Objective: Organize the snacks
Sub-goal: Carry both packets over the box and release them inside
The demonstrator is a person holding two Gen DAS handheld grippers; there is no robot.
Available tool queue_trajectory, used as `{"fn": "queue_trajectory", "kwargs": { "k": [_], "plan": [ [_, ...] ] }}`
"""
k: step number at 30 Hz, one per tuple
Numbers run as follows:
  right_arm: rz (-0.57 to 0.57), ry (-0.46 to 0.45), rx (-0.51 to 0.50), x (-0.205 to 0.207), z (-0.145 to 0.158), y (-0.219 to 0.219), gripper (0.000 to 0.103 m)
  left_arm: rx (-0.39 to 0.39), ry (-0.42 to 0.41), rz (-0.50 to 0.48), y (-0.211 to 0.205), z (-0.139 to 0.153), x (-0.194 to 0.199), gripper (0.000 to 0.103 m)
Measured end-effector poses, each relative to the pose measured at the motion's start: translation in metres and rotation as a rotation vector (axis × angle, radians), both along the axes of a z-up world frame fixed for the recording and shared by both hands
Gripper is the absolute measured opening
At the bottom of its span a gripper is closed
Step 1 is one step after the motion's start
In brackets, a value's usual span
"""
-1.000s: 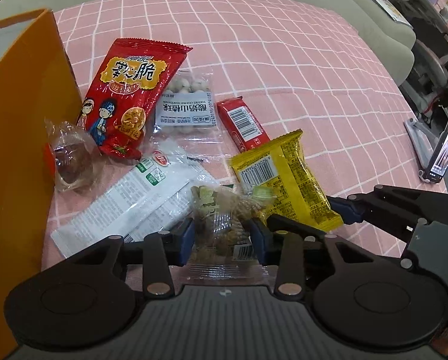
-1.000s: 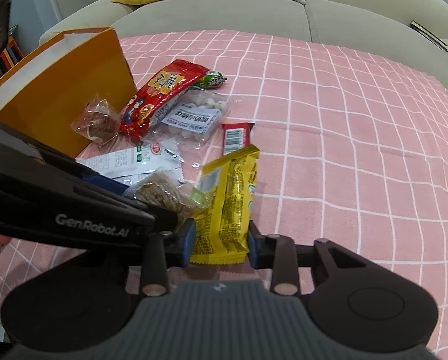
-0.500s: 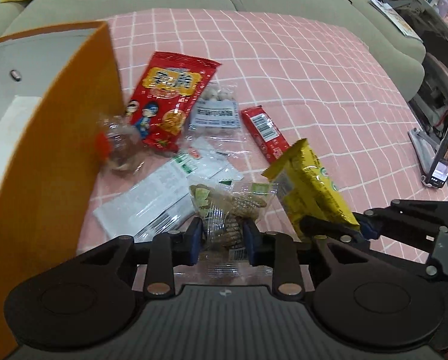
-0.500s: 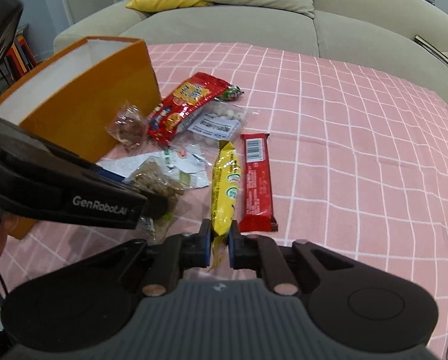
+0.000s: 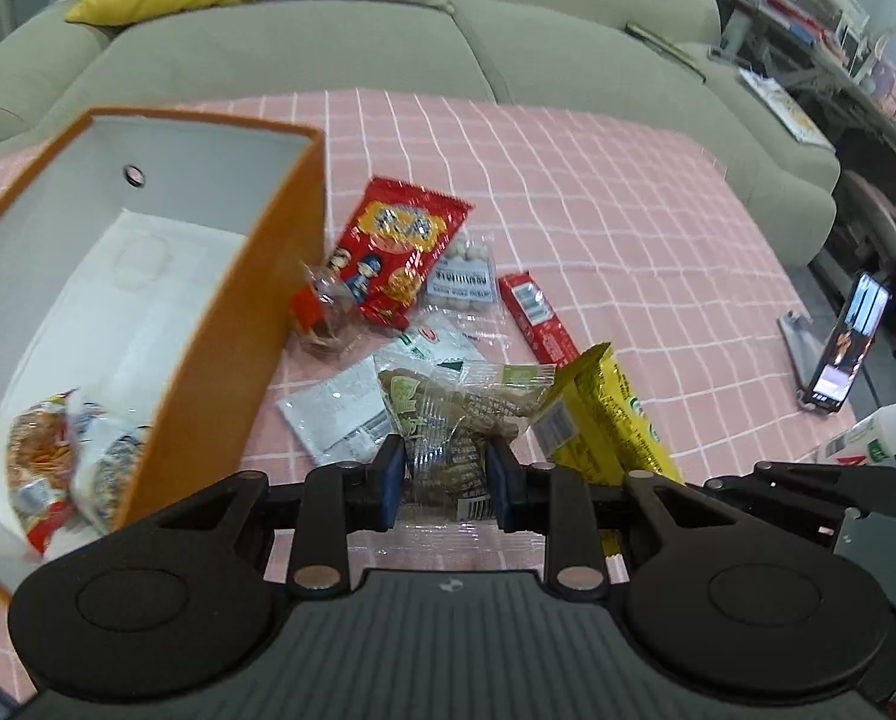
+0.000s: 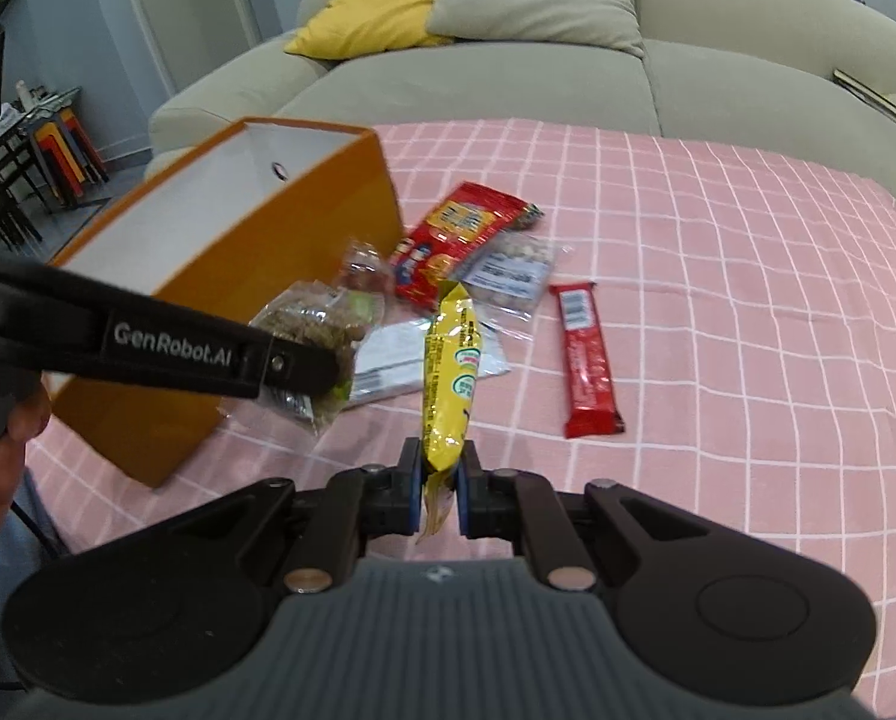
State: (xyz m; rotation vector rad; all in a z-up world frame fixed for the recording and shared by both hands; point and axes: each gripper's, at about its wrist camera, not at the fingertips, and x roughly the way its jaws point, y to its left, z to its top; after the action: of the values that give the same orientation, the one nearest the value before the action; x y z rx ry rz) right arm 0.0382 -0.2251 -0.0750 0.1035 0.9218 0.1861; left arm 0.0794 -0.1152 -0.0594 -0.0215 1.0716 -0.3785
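Lettering: "GenRobot.AI" in white along the arm of the left gripper (image 6: 303,369), read in the right wrist view. The red bag (image 5: 401,258) carries yellow characters and cartoon figures, too blurred to read. The red bar (image 6: 586,360), the pouch of white balls (image 5: 464,279) and the flat white sachet (image 5: 351,414) show barcode or text panels, illegible.

Left gripper (image 5: 444,474): pinching a clear packet of brown snacks (image 5: 460,420), held clear of the pink checked cloth (image 5: 598,192).
Right gripper (image 6: 438,489): pressed together on the tail of a yellow packet (image 6: 451,372) with green round marks, hanging above the cloth.

Orange box (image 5: 249,324): open, white-lined, two wrapped snacks in its near corner.

Change from a second ago: both packets then lay on the cloth between spread jaws; both are now gripped and lifted, and the box interior has come into the left view.
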Motion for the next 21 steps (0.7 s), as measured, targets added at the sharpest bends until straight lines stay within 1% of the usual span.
{"fn": "queue_trajectory", "kwargs": {
  "k": [9,12,15,21],
  "plan": [
    [0.065,-0.079,0.035,-0.008,0.043,0.026,0.006,-0.043,-0.070,0.051,0.035,0.039,-0.016,0.032],
    [0.095,-0.108,0.018,-0.009,0.056,0.038,0.006,-0.048,-0.089,0.075,0.047,0.049,-0.017,0.032],
    [0.124,-0.134,-0.035,-0.007,0.070,0.053,0.006,-0.050,-0.112,0.091,0.060,0.059,-0.017,0.032],
    [0.182,-0.176,-0.030,0.010,0.096,0.075,0.006,-0.034,-0.157,0.122,0.087,0.074,-0.011,0.032]
  ]
}}
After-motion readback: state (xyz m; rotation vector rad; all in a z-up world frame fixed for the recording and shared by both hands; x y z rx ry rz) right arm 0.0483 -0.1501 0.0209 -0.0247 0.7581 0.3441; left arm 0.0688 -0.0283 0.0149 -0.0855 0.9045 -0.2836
